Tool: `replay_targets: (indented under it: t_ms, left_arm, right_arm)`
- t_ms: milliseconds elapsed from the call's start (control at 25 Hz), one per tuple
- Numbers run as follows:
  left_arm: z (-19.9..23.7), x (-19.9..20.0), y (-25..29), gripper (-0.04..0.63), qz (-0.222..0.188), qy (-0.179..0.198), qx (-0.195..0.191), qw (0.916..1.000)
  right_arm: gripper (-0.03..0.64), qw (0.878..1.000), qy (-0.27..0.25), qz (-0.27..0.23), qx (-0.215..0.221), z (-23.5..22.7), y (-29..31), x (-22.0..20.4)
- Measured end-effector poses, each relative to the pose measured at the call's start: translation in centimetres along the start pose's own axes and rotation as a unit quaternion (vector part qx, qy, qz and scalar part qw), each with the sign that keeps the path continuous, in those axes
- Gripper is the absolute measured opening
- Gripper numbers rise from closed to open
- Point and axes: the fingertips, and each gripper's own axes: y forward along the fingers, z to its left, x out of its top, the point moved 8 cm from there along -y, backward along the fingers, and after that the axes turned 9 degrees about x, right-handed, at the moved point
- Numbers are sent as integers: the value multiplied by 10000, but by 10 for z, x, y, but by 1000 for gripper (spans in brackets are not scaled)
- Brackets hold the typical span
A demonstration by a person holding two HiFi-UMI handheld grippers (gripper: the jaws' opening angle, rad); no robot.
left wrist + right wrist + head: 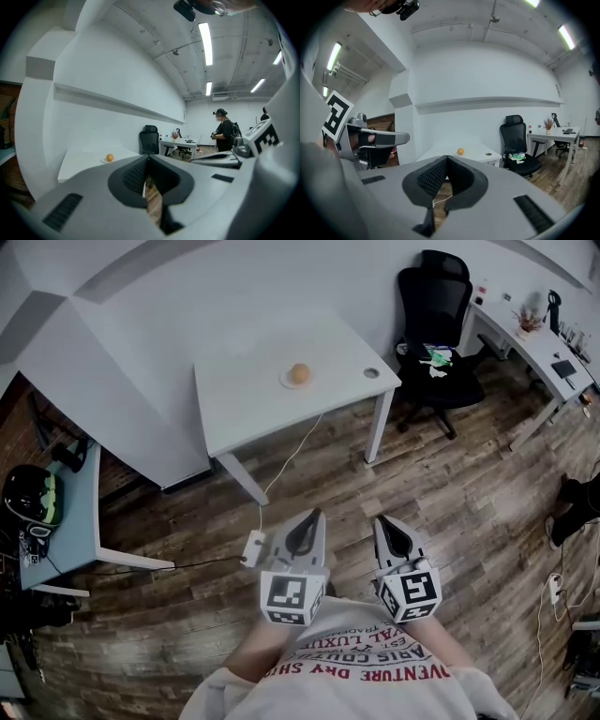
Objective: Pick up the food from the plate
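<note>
Table (246, 395) | food (299, 374) (orange?) on plate (285, 382) | left gripper (315, 516), right gripper (381, 522): fingers closed, empty, far

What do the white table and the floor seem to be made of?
White table: likely painted or laminated board, matt; its top is smooth, evenly white. Floor: wood or wood-look planks, brown; grain and seams show, real wood uncertain.

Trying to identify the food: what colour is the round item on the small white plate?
The round food item is orange, clearest in the head view.
</note>
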Motion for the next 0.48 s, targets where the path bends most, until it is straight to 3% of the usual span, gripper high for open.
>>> replay_targets:
  t_ms: [480]
  left_arm:
    - [42, 0, 76, 8, 128, -133, -194, 9996]
  right_arm:
    - [5, 9996, 88, 122, -248, -33, 68, 6]
